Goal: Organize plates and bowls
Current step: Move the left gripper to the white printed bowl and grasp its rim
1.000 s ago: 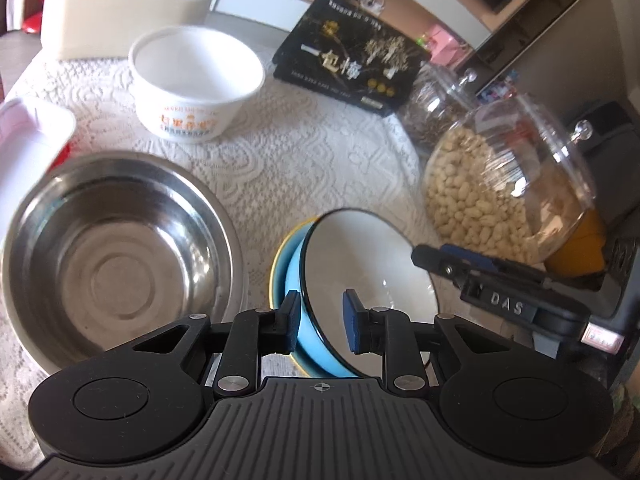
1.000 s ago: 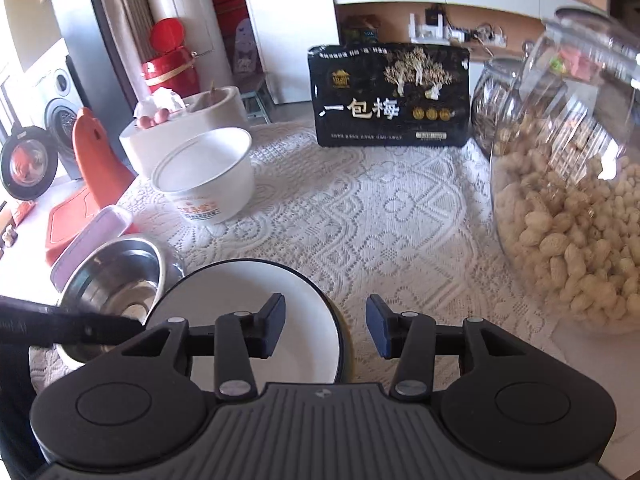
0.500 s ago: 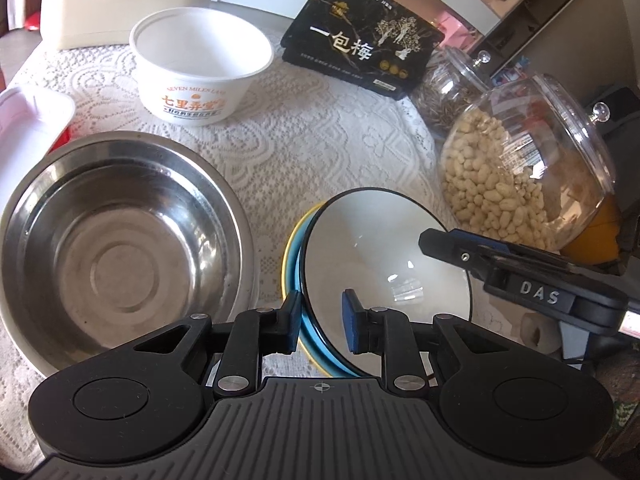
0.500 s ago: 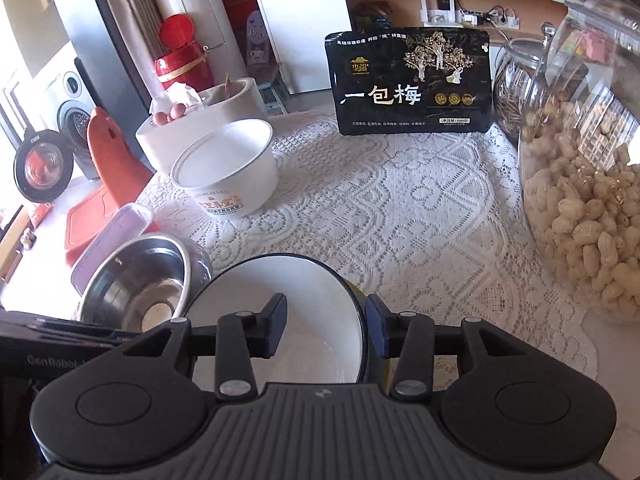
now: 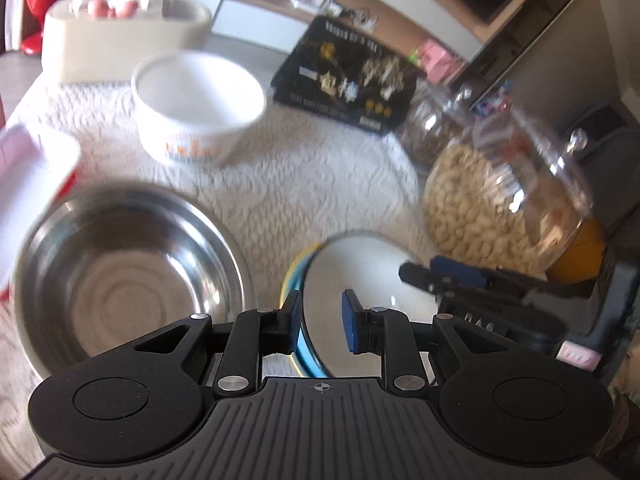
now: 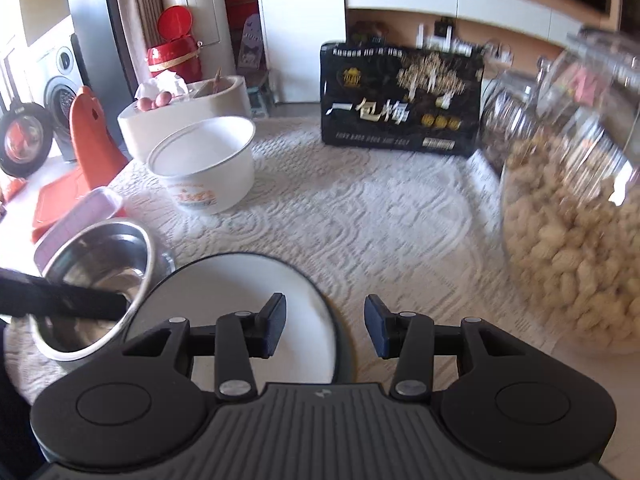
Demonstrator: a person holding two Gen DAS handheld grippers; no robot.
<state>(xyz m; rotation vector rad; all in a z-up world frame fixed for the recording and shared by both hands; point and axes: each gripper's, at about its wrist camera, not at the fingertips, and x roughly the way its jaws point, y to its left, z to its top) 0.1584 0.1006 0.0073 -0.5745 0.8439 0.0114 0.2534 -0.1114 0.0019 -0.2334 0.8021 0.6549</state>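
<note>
Two risks: left gripper (image 5: pixel 320 322), clamped on the rim of the white, blue-sided enamel bowl (image 5: pixel 360 276), could let it slip or clip the steel bowl (image 5: pixel 128 276) at 9 o'clock. Right gripper (image 6: pixel 325 330) spread, empty. Bowl sits tilted over a yellow-rimmed dish (image 5: pixel 289 280), glossy, dark-edged.

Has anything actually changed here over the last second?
Little. The left gripper still pinches the blue-rimmed bowl, and the right gripper stays open beside it. Both cameras drifted and blurred. The steel bowl, white tub and peanut jar stayed put.
</note>
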